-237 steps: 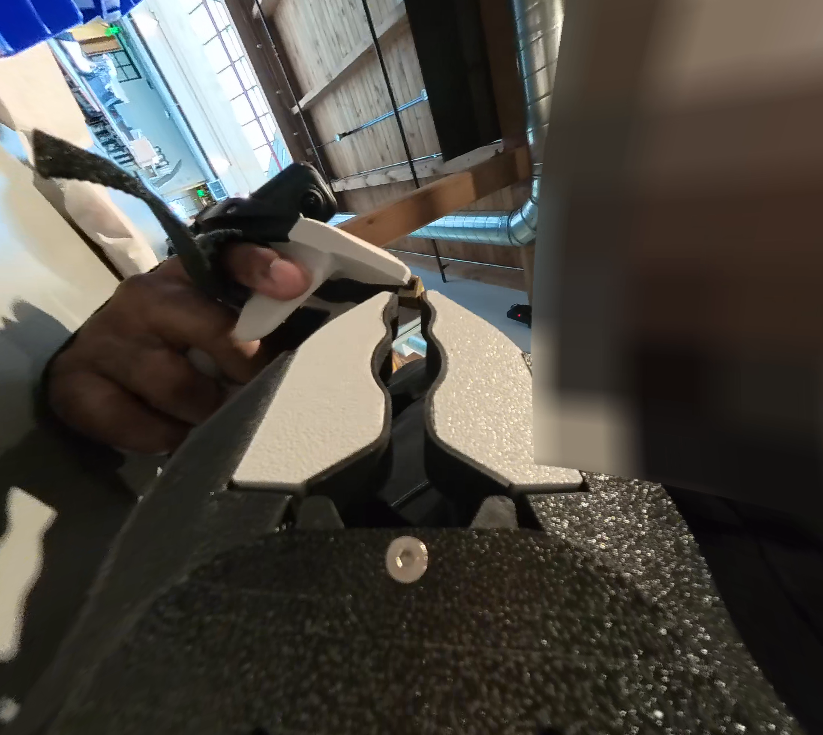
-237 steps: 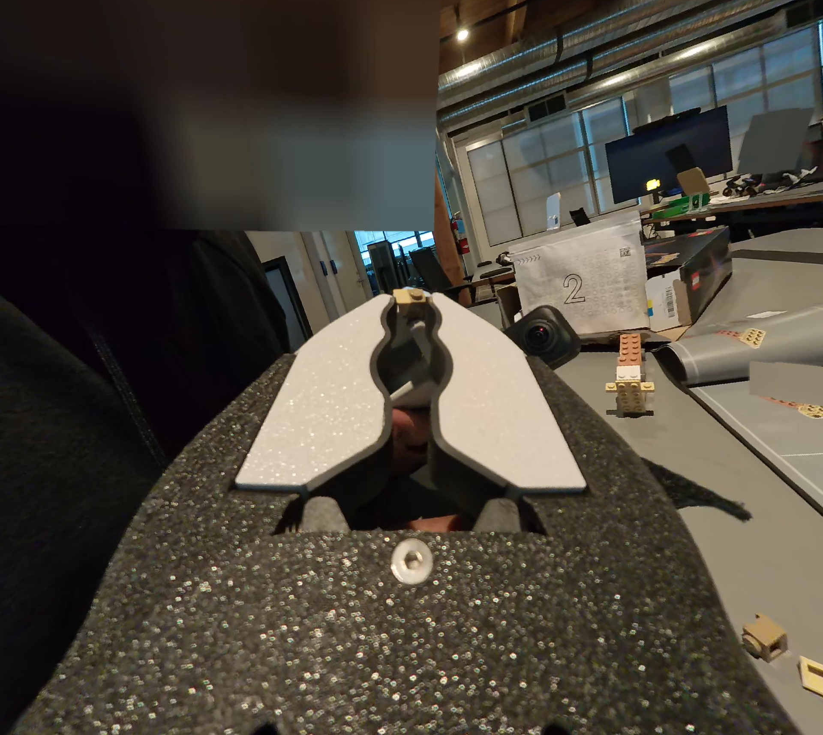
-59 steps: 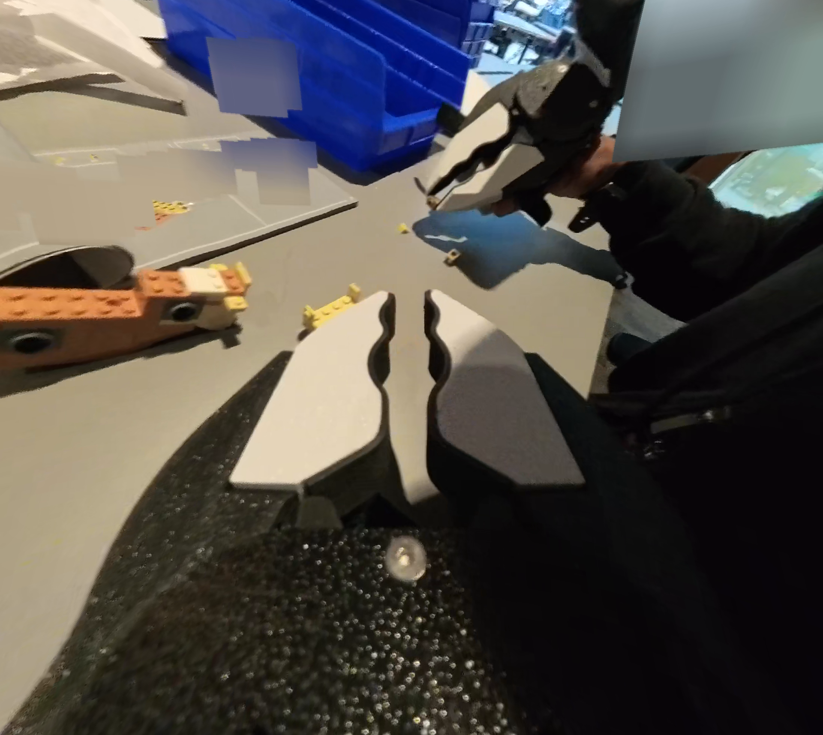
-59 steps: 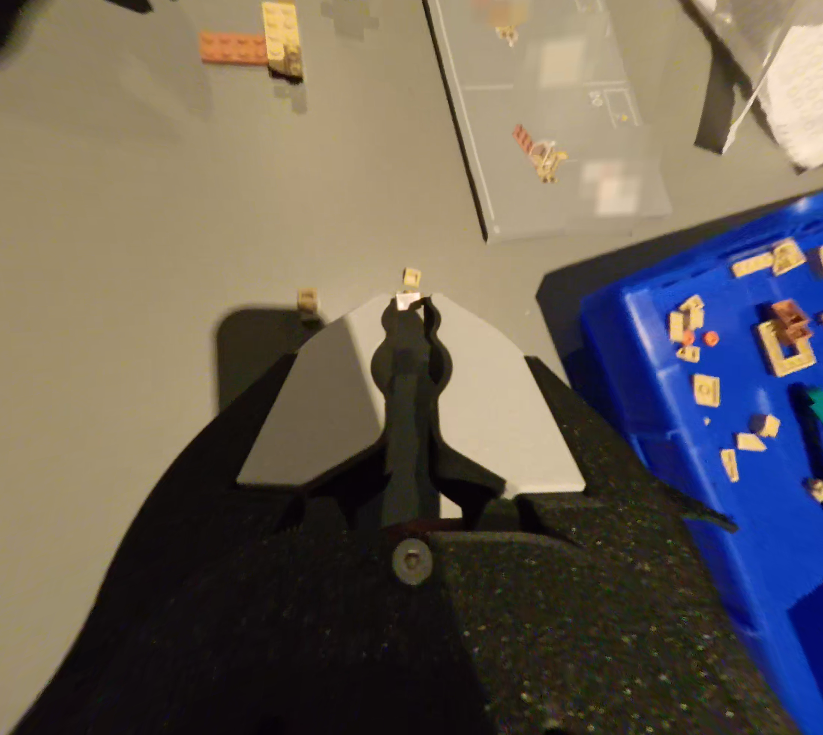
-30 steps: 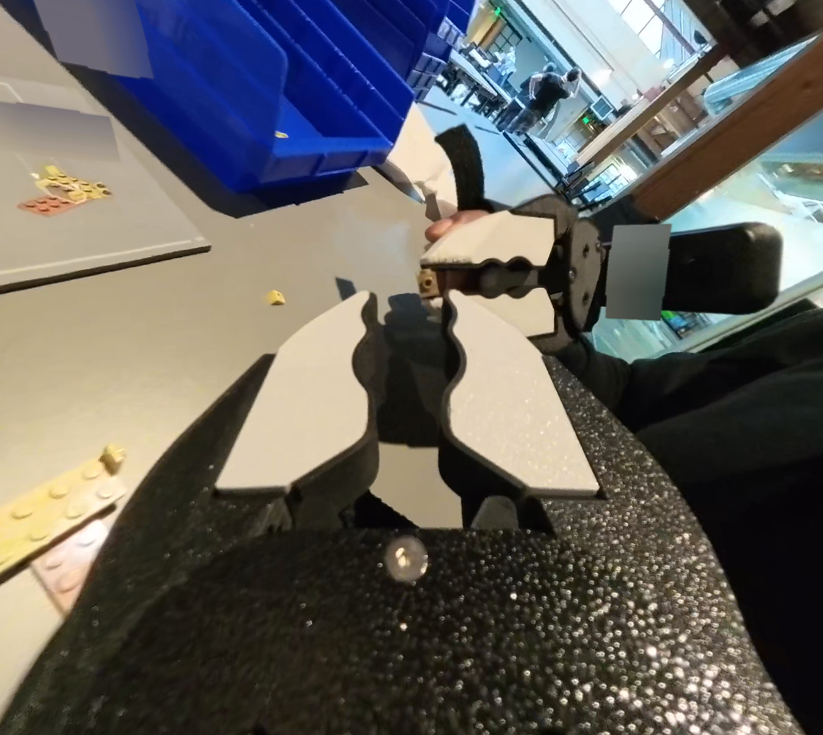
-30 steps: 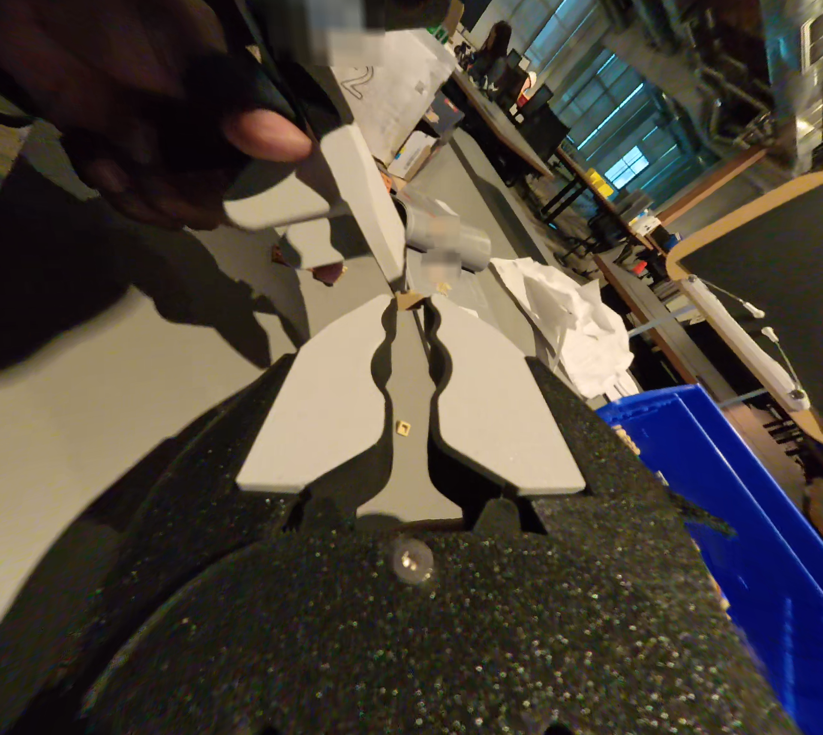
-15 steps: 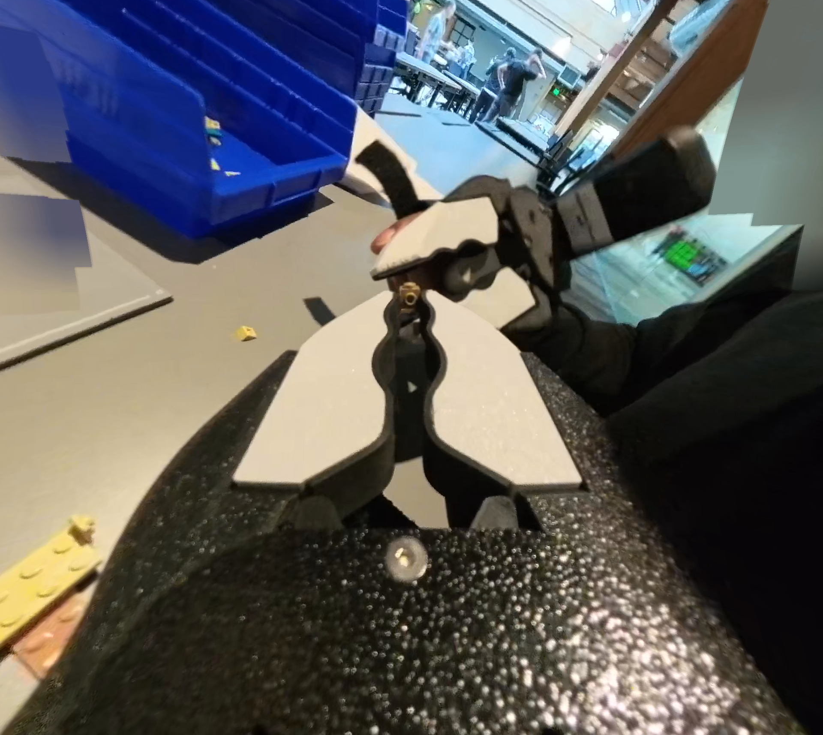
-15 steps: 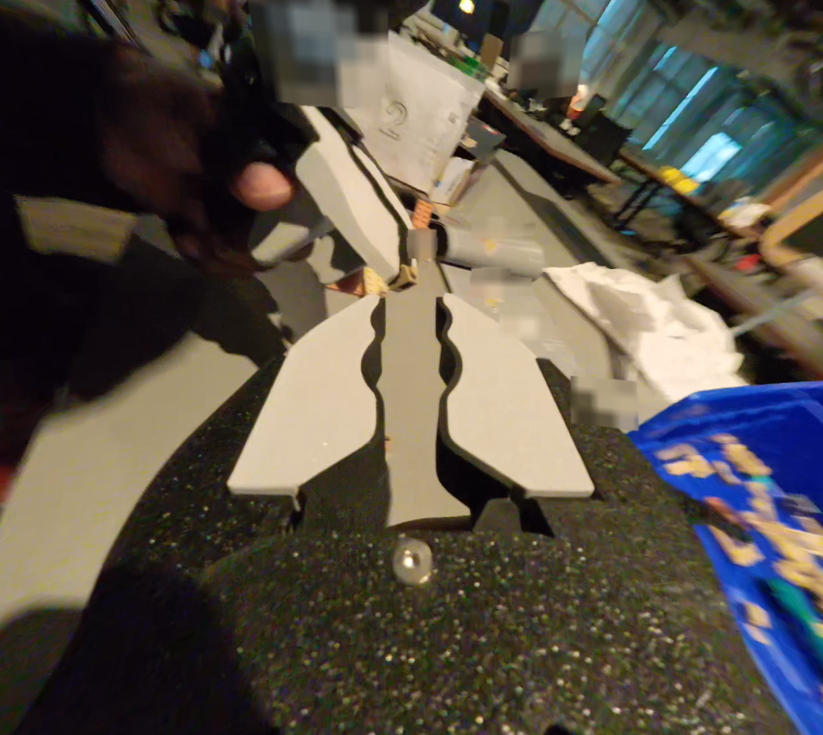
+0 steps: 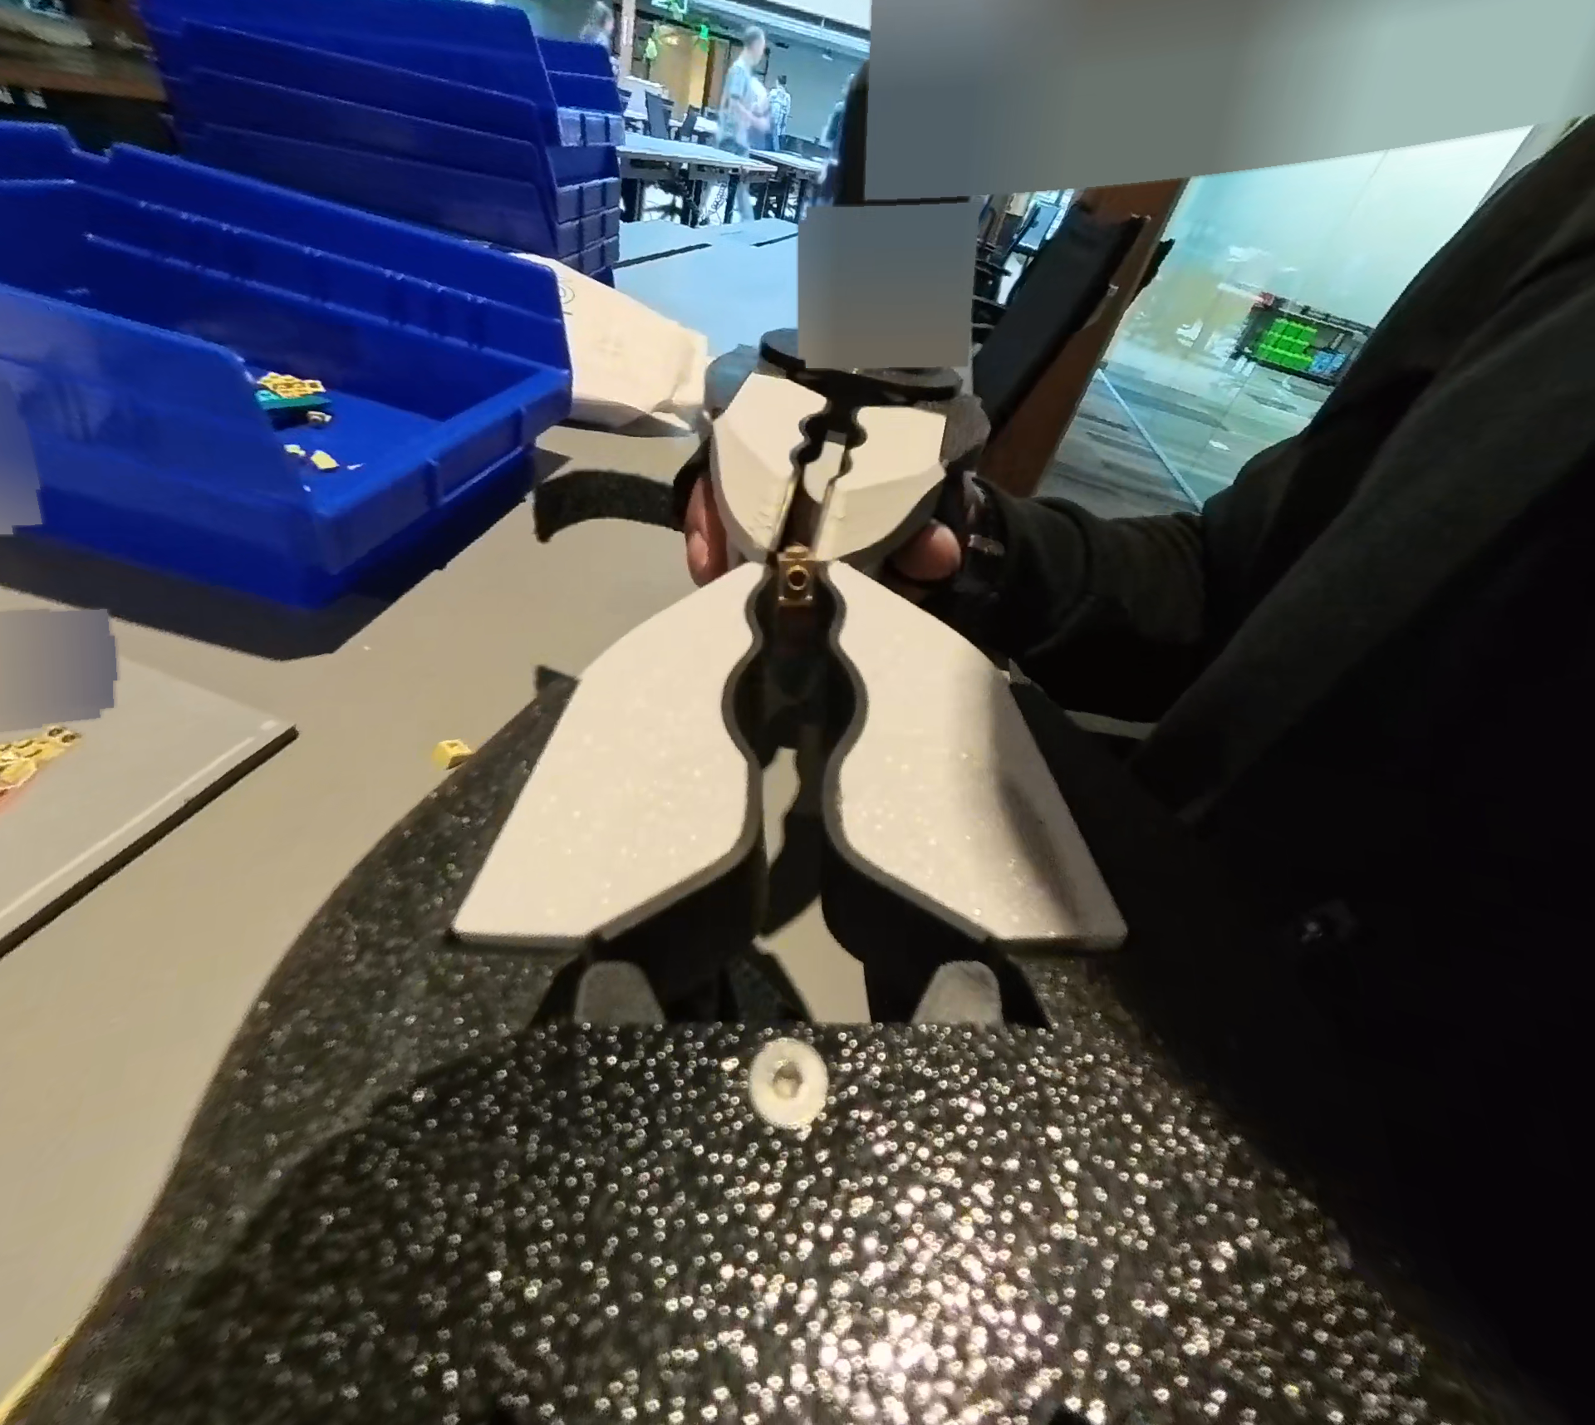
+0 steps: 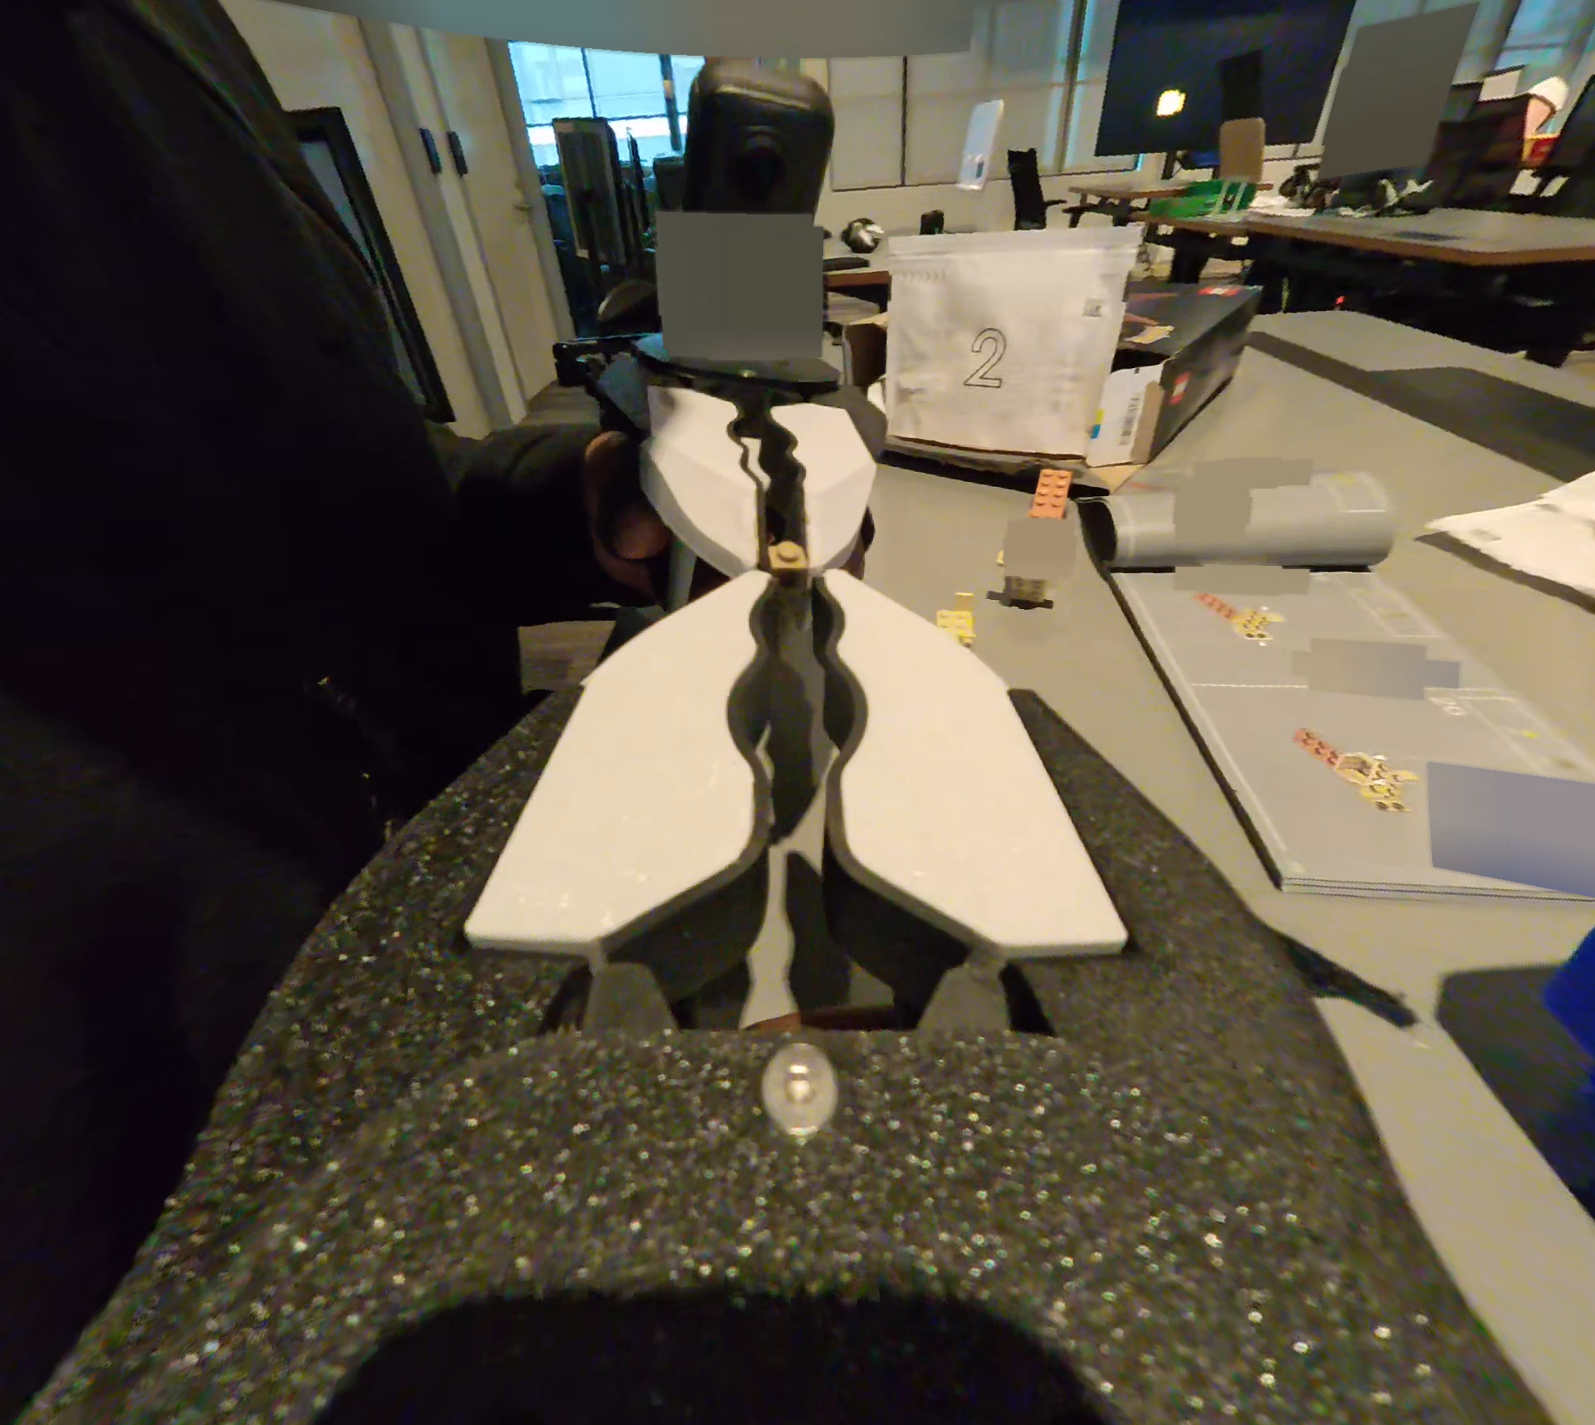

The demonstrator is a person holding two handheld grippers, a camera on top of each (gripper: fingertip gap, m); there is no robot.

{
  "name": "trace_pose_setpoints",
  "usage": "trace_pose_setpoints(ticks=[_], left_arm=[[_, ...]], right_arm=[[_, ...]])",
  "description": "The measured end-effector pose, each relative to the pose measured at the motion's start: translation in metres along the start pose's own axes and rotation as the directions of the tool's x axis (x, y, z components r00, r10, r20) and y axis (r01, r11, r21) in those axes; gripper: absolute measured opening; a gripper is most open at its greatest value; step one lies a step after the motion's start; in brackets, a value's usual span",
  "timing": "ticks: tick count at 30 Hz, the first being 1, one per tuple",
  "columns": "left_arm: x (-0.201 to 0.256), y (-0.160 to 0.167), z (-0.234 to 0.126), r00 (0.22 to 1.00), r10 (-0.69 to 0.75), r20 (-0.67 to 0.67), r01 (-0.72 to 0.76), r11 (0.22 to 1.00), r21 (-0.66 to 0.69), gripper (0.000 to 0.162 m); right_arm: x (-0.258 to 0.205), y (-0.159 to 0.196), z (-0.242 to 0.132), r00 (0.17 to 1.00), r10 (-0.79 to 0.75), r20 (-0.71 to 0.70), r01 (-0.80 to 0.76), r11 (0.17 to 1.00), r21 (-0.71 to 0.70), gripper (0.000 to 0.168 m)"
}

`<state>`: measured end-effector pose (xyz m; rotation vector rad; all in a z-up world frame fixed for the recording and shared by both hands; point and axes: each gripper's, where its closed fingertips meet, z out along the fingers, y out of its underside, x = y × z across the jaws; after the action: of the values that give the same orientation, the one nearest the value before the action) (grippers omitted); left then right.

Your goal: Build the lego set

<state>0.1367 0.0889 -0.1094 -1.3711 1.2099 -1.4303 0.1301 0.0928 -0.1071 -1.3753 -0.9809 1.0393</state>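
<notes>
Meeting tip to tip above the table (image 9: pixel 259 909): left gripper (image 9: pixel 795 589) now pinches the tan piece (image 9: pixel 795 579), no longer spread. Right gripper (image 10: pixel 787 574) is pressed on it too. I judge a mid-air handover or join under way.

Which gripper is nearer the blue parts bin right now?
Right. Seen from the left wrist view, the right gripper is held up just beside the blue bin; the left gripper faces it, slightly farther back.
</notes>
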Motion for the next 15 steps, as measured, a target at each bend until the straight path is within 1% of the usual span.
trace_pose_setpoints(ticks=[5, 15], left_arm=[[0.006, -0.002, 0.0, 1.0, 0.009, -0.028, -0.008, 1.0, 0.025, 0.007], [0.011, -0.001, 0.0, 0.999, 0.014, -0.048, -0.013, 0.999, 0.03, 0.007]], right_arm=[[-0.004, -0.003, -0.001, 0.999, 0.034, 0.036, -0.035, 0.999, 0.025, 0.007], [-0.011, -0.004, 0.0, 0.992, 0.078, 0.097, -0.082, 0.996, 0.036, 0.006]])
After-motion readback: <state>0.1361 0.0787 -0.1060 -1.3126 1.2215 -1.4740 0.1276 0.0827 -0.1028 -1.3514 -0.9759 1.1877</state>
